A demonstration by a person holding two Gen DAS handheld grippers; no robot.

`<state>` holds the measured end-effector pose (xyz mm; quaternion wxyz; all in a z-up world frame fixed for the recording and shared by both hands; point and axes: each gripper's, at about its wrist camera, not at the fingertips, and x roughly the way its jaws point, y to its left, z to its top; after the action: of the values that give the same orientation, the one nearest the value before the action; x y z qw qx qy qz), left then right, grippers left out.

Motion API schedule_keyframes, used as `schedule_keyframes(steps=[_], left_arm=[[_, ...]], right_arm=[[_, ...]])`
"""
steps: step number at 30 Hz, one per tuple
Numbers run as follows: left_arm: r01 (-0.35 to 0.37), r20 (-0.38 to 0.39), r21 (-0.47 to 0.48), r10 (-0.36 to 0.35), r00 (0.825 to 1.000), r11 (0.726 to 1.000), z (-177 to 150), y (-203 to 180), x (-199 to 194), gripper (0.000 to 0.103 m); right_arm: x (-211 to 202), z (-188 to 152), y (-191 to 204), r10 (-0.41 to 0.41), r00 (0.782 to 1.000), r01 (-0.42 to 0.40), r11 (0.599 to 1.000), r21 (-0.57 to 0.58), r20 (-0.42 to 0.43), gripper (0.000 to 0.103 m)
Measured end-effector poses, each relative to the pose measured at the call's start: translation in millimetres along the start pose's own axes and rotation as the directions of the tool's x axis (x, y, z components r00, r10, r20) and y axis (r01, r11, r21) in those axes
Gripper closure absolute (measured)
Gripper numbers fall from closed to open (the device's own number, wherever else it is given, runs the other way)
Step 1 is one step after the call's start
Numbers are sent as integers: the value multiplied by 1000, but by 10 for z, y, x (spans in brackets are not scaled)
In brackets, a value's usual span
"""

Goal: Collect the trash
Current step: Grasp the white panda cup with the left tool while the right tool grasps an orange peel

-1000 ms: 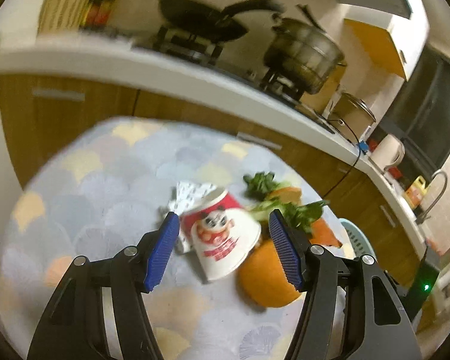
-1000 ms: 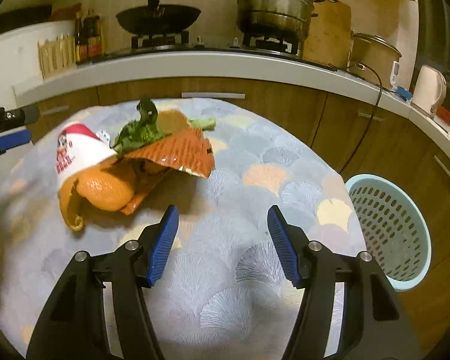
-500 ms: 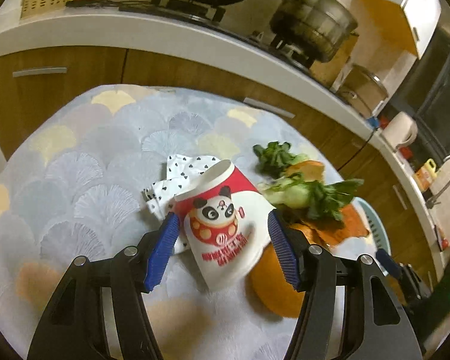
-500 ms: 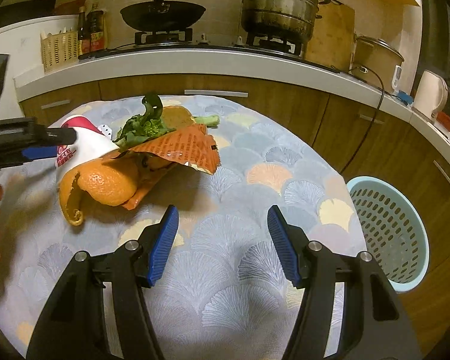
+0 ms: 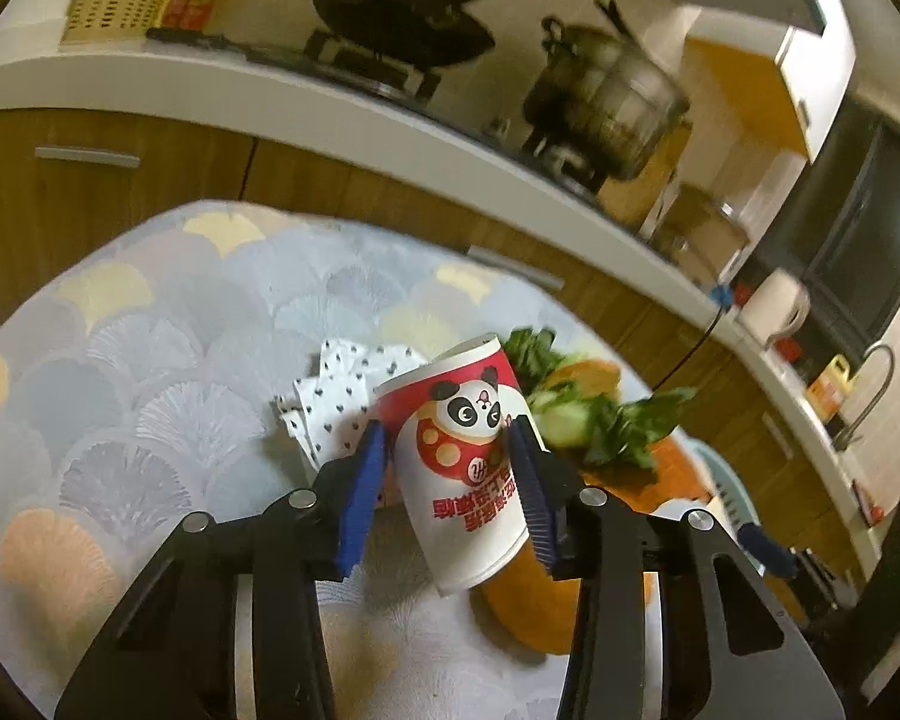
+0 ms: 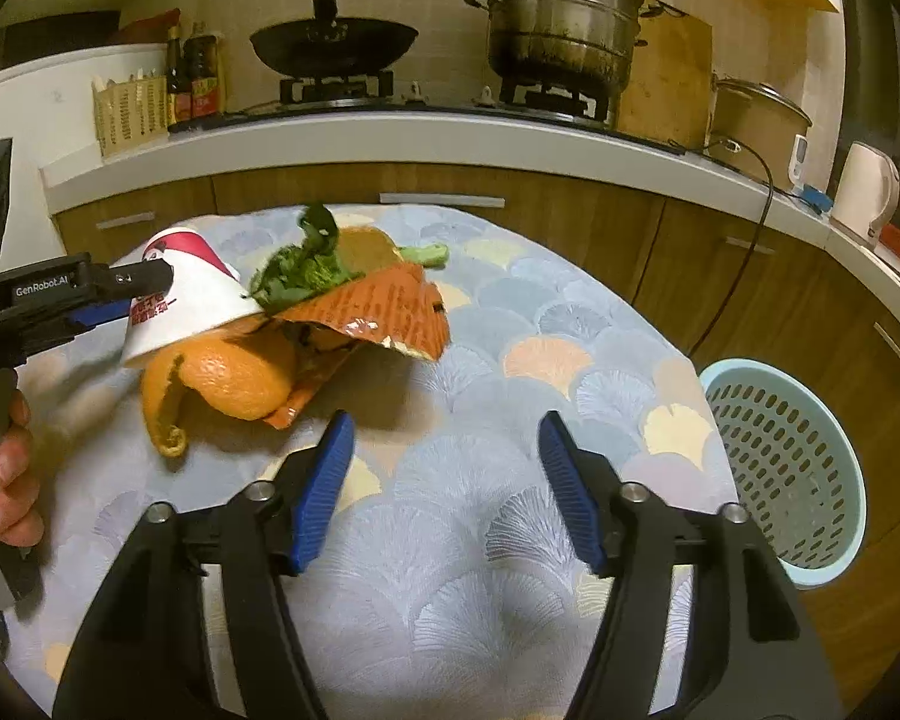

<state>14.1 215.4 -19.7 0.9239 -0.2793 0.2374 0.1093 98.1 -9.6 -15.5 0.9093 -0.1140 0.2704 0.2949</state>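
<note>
A red and white paper cup (image 5: 456, 468) with a panda print lies on its side on the table, leaning on an orange peel (image 6: 240, 378). My left gripper (image 5: 447, 427) is around the cup. Its jaws are closing and both blue pads sit against the cup's sides. From the right wrist view the cup (image 6: 186, 294) shows at the left with the left gripper (image 6: 126, 297) on it. Green leaves (image 6: 300, 270) and a torn orange wrapper (image 6: 378, 312) lie beside it. A dotted napkin (image 5: 336, 402) lies behind the cup. My right gripper (image 6: 445, 420) hovers over bare cloth, jaws opening, nothing between them.
The round table (image 6: 510, 540) wears a pale fan-pattern cloth. A light blue perforated basket (image 6: 780, 462) stands on the floor at its right. Behind runs a kitchen counter (image 6: 450, 144) with a wok, a steel pot (image 6: 564, 18) and a kettle. A person's hand (image 6: 6, 468) holds the left gripper.
The left gripper came forward and down over the cup and its jaws narrowed onto it. The right gripper stayed in place while its jaws spread a little wider.
</note>
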Motion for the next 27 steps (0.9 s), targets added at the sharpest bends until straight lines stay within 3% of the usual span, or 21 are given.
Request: schedule_keyframes(steps=[5, 9, 12, 16, 20, 27], left_arm=[[51, 49, -10, -51, 998, 999, 20, 9, -120, 65], [65, 78, -50, -61, 995, 997, 62, 89, -183, 67], [70, 113, -82, -60, 992, 994, 88, 171, -262, 68], [21, 165, -88, -7, 986, 996, 99, 198, -373, 69], [19, 169, -87, -4, 986, 996, 113, 205, -384, 70], [28, 128, -57, -20, 992, 998, 119, 162, -299, 70]], right_arm=[[-85, 46, 65, 133, 991, -132, 987, 91, -5, 35], [-108, 135, 340, 196, 981, -195, 978, 79, -8, 25], [-63, 199, 513, 202, 979, -201, 977, 68, -13, 23], [67, 233, 697, 204, 978, -201, 978, 59, -41, 23], [278, 245, 815, 159, 984, -155, 986, 55, -86, 23], [476, 275, 781, 201, 971, -187, 976, 108, -133, 23]])
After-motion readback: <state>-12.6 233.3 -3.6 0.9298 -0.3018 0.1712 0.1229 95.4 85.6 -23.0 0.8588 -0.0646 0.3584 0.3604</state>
